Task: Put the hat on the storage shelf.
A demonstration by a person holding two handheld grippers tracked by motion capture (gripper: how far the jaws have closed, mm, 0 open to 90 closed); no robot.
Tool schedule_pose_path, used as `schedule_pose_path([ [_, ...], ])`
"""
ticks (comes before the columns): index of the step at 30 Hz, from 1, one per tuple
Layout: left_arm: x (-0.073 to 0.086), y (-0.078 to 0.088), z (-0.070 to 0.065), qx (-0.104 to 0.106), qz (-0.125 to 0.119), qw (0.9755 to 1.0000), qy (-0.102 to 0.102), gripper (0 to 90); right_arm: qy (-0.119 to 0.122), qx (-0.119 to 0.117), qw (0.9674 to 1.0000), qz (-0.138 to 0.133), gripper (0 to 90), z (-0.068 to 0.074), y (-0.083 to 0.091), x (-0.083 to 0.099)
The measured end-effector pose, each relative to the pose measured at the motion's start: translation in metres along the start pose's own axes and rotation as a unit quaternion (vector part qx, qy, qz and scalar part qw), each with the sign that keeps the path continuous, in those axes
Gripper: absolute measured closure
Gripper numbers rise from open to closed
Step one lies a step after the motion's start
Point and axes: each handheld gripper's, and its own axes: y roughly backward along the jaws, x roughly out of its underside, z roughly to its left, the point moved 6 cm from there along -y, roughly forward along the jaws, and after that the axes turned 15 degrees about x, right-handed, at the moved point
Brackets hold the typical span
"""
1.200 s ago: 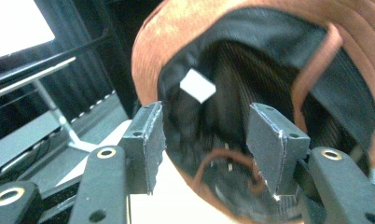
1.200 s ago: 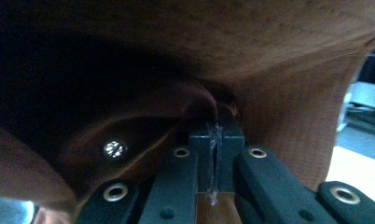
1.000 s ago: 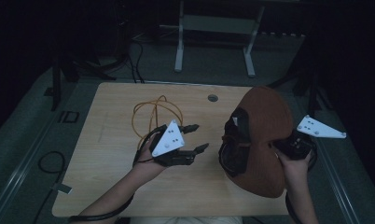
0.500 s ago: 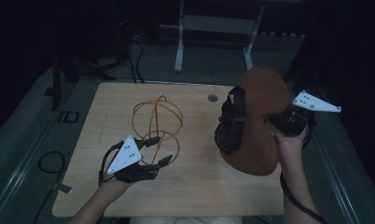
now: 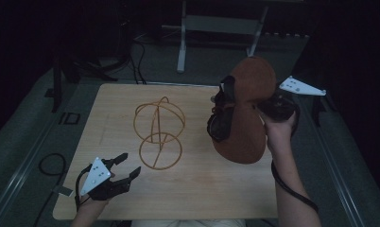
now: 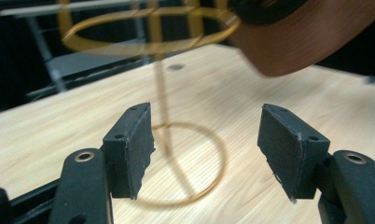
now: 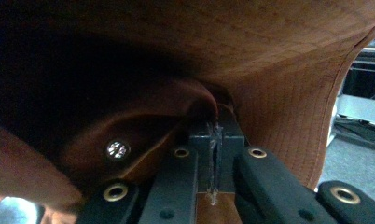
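Observation:
A brown hat (image 5: 247,113) hangs tilted above the right side of the wooden table (image 5: 216,189), its dark inside facing left. My right gripper (image 5: 266,108) is shut on the hat's edge; in the right gripper view the jaws (image 7: 213,154) pinch the brown fabric (image 7: 269,60). A gold wire stand (image 5: 158,135) of rings on a thin post rests mid-table. My left gripper (image 5: 130,164) is open near the table's front left corner and points at the stand. In the left gripper view its pads (image 6: 129,144) are wide apart with nothing between them, and the stand's post (image 6: 162,116) rises beyond.
A metal frame (image 5: 181,47) and cables lie on the dark floor beyond the table's far edge. A black cable loop (image 5: 48,165) lies on the floor to the left. There is bare tabletop between the stand and the hat.
My left hand has drawn back from beside the hat to the front left corner and sunk lower. My right hand has lifted the hat and carried it farther back. The stand has stayed put.

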Motion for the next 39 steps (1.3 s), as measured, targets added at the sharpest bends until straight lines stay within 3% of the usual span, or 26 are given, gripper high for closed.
schedule_pose_path([
  [5, 0.032, 0.008, 0.025, -0.041, 0.007, 0.9985, 0.035, 36.3, 0.004, 0.0, 0.9999, 0.01, 88.1, 0.005, -0.018, 0.0],
  [7, 0.039, 0.01, 0.032, -0.055, 0.007, 0.9975, 0.043, 31.6, 0.002, -0.001, 0.9999, 0.011, 88.1, 0.007, -0.024, -0.002],
  [12, 0.055, 0.017, 0.05, -0.093, 0.005, 0.9927, 0.077, 16.8, 0.002, -0.009, 0.9999, 0.011, 88.0, 0.014, -0.037, -0.01],
  [13, 0.057, 0.018, 0.053, -0.103, 0.005, 0.991, 0.085, 16.0, 0.003, -0.013, 0.9999, 0.009, 88.1, 0.018, -0.041, -0.013],
  [14, 0.057, 0.018, 0.053, -0.103, 0.005, 0.991, 0.085, 14.5, 0.003, -0.013, 0.9999, 0.009, 88.1, 0.018, -0.041, -0.013],
  [15, 0.06, 0.021, 0.057, -0.112, 0.004, 0.9891, 0.095, 14.5, 0.005, -0.016, 0.9998, 0.008, 88.0, 0.021, -0.045, -0.016],
  [18, 0.061, 0.025, 0.06, -0.124, -0.004, 0.9872, 0.101, 10.6, 0.013, -0.028, 0.9995, 0.011, 88.0, 0.036, -0.057, -0.022],
  [25, 0.062, 0.029, 0.06, -0.132, -0.009, 0.9859, 0.103, 10.8, 0.022, -0.063, 0.9975, 0.02, 88.0, 0.069, -0.082, -0.03],
  [31, 0.064, 0.033, 0.06, -0.146, -0.021, 0.9824, 0.115, 11.7, 0.047, -0.097, 0.9932, 0.045, 87.9, 0.106, -0.102, -0.034],
  [39, 0.066, 0.034, 0.06, -0.145, -0.025, 0.9816, 0.122, 12.4, 0.094, -0.137, 0.9816, 0.093, 87.4, 0.16, -0.132, -0.016],
])
